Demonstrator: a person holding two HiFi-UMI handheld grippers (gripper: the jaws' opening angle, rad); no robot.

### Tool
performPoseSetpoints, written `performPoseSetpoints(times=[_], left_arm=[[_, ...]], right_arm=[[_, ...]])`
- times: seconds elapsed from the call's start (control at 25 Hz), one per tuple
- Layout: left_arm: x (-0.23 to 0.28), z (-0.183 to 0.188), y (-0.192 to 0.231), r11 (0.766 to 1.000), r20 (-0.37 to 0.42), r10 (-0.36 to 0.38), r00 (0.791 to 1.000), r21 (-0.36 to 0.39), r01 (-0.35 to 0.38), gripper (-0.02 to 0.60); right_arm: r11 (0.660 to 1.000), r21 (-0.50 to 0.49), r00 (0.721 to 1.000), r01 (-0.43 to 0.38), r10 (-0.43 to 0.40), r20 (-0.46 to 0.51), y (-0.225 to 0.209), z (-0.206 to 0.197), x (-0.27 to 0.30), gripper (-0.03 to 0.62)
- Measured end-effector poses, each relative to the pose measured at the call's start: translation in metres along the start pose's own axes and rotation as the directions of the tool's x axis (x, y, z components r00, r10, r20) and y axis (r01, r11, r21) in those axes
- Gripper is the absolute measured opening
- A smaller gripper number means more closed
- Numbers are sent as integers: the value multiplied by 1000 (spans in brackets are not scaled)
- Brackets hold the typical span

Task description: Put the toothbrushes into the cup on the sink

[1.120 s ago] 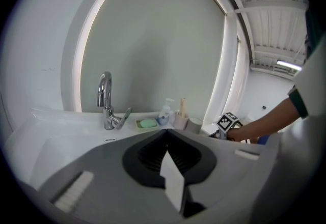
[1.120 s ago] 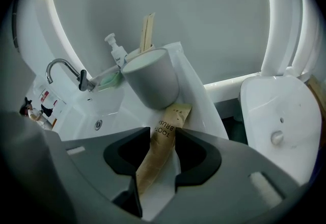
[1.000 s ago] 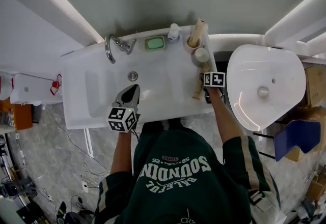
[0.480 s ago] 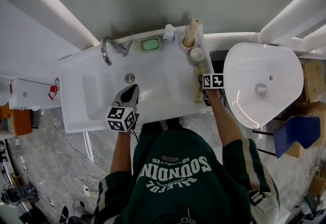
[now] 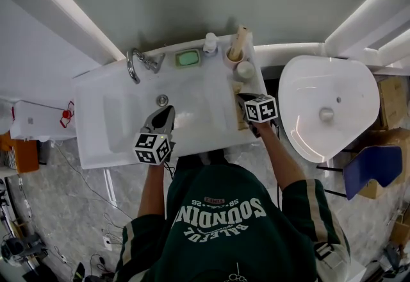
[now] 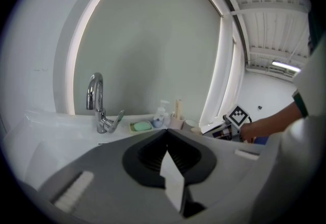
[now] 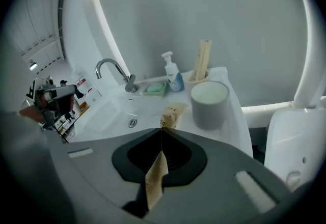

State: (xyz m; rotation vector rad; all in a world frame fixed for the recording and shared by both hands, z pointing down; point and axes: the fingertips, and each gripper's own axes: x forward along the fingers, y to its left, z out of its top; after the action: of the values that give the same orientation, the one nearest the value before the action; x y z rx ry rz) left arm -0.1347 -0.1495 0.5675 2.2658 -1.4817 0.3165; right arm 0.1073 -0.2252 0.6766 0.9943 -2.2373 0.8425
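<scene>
A flat tan toothbrush package (image 5: 237, 111) is held off the sink's right rim by my right gripper (image 5: 246, 102), which is shut on it. In the right gripper view its tip (image 7: 172, 112) sticks out past the closed jaws (image 7: 162, 130). Just beyond stands an empty grey-white cup (image 7: 210, 102) (image 5: 245, 70). Behind that, a second cup (image 5: 230, 56) holds another boxed toothbrush (image 7: 203, 60) upright. My left gripper (image 5: 164, 112) hovers over the basin near the drain (image 5: 163, 100). Its jaws meet at the tip (image 6: 166, 132), and I see nothing held in them.
Along the sink's back edge stand a chrome tap (image 5: 137, 61), a green soap dish (image 5: 187, 57) and a pump bottle (image 5: 210, 43). A white toilet (image 5: 327, 107) sits right of the sink (image 5: 102, 127). The grey wall rises close behind.
The right gripper has taken the tan toothbrush package off the sink's right rim and lifted it, moving left and rolling. The left gripper has stayed over the basin.
</scene>
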Motion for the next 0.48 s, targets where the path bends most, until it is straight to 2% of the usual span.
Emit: performPoseSetpoints(times=[0.28,0.48], left_arm=[[-4,2,1,1000,15,11,1000,-4,-11,51],[-7,5,5,1000,24,24,999,-8,-23,51]], right_arm=[[984,-172,984,-44,72,161,29,60,-21,8],[961,-268,970,-64,123,212,47,81,-30,8]])
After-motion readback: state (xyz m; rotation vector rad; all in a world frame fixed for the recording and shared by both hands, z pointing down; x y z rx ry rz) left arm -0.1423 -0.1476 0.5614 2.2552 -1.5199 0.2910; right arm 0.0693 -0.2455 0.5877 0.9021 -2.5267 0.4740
